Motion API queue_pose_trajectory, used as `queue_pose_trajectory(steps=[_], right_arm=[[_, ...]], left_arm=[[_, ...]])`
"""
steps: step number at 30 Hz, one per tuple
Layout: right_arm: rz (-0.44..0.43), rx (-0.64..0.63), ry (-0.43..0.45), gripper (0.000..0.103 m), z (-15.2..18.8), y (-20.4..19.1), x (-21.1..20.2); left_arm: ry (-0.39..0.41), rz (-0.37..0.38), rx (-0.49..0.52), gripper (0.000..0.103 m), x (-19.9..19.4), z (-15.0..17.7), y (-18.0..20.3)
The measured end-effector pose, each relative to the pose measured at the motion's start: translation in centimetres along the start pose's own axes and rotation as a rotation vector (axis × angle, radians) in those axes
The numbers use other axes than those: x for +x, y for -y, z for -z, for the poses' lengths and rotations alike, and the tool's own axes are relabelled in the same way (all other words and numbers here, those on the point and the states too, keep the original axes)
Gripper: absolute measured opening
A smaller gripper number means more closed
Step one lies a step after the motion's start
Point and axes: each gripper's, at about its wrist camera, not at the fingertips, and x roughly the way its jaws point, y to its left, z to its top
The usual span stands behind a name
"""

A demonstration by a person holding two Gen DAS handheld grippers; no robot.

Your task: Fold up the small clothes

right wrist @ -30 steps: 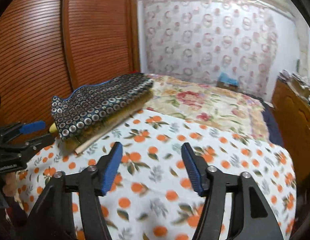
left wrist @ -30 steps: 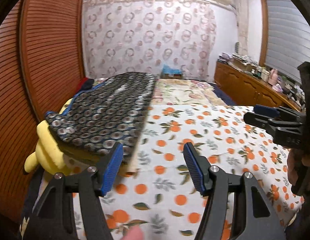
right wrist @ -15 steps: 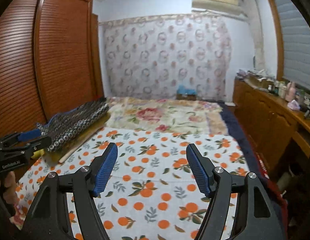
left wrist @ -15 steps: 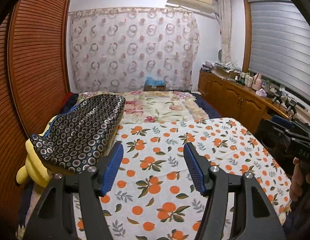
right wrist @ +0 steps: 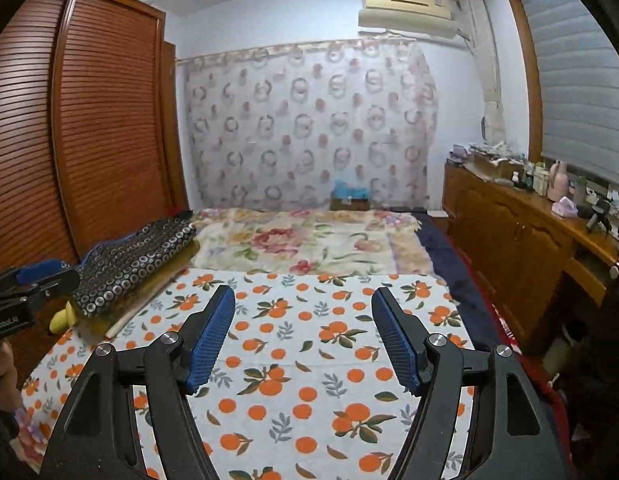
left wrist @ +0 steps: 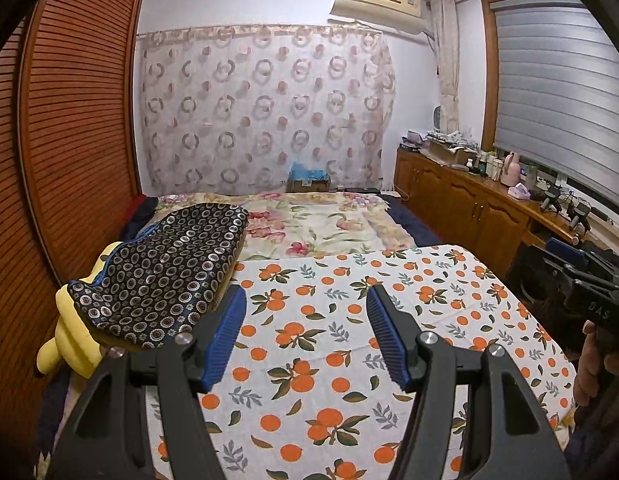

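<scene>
Orange-print sheet (left wrist: 349,360) bare between both grippers' parted fingers (left wrist: 225,332).

Matt cotton sheet (left wrist: 349,320), slatted wood wardrobe (left wrist: 77,120)

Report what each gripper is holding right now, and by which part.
Nothing is held. The left gripper and right gripper both stand open above the orange-print cloth, with only air between their fingers.
</scene>
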Motion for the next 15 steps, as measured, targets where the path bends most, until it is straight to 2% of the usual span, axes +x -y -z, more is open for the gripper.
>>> queue_pose_trajectory(steps=[15], right_arm=[[0.006,-0.002,-0.004,0.073,0.01,0.04,0.03]], left_arm=[[0.002,0.001,0.001,0.062,0.0,-0.03,0.01]])
